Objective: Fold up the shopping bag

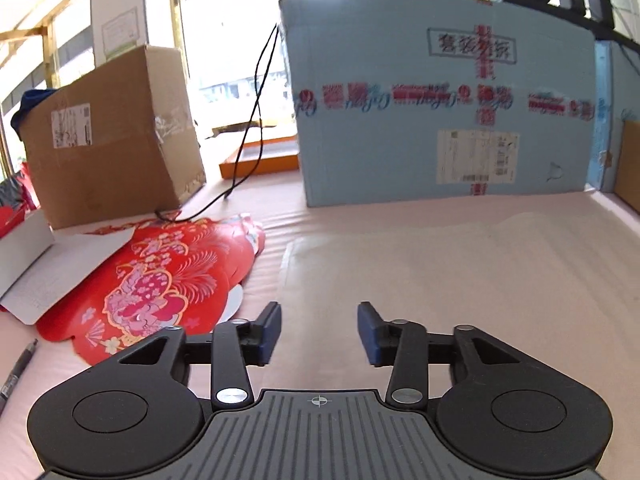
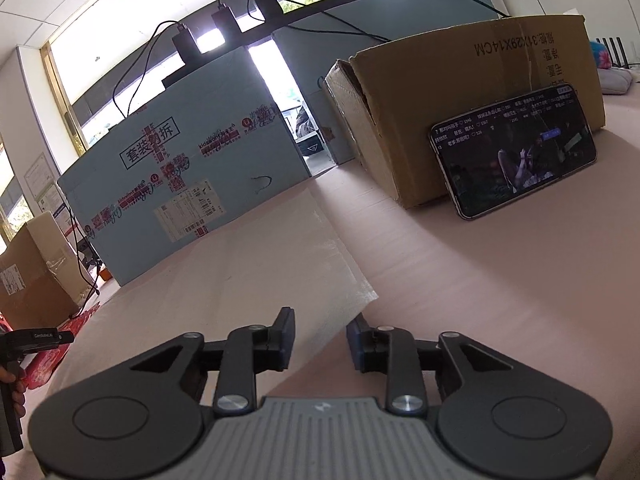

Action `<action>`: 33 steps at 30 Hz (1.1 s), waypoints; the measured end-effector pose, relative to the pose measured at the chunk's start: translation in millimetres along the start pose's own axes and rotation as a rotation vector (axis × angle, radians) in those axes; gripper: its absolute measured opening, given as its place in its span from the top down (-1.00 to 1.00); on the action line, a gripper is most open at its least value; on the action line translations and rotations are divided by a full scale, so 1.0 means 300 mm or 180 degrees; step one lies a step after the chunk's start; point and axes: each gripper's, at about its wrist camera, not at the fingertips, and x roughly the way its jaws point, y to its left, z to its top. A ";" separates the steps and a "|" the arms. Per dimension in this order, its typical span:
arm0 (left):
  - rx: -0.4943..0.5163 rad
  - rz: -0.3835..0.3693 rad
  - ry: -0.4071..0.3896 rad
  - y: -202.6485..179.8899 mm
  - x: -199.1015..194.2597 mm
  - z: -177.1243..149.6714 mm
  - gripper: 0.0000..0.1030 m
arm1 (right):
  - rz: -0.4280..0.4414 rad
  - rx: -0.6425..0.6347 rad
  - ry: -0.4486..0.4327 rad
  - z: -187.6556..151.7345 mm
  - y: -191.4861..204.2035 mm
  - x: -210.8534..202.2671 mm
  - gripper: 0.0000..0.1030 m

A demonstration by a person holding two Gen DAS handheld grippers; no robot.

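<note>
The left tool (image 1: 319, 330) is spread wide, its two blue-padded fingers (image 1: 272, 330) holding nothing and hovering over the shopping bag (image 1: 440, 280). The right tool (image 2: 320, 340) is also spread, a little less wide, its fingers empty above the near right corner of the same bag (image 2: 260, 264).

The shopping bag lies flat on the worktop (image 1: 340, 216), a pale pinkish, thin, slightly translucent rectangle with a faint grainy texture and a soft crease line along its left edge. It nearly matches the pink cloth-like surface beneath it, so its far edge is hard to trace. In the right wrist view its corner ends in a sharp point just ahead of the tool.

Left of the bag lies a glossy red paper sheet (image 1: 160, 280) with scalloped edges and pink and gold floral print, partly under a white card flap (image 1: 52, 276). A dark pen (image 1: 18, 372) lies at the near left edge. Behind stand a brown corrugated carton (image 1: 116, 132) with a shipping label, a large light-blue carton (image 1: 440, 100) with red printed tape, and a black cable (image 1: 256, 120) hanging between them. On the right, a smartphone (image 2: 516, 152) with a lit screen leans against another brown carton (image 2: 472, 80)
</note>
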 end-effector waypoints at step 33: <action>0.0656 -0.0977 0.0194 -0.307 -0.084 -0.134 -0.85 | -0.0005 0.0311 0.0021 0.015 0.022 0.068 0.99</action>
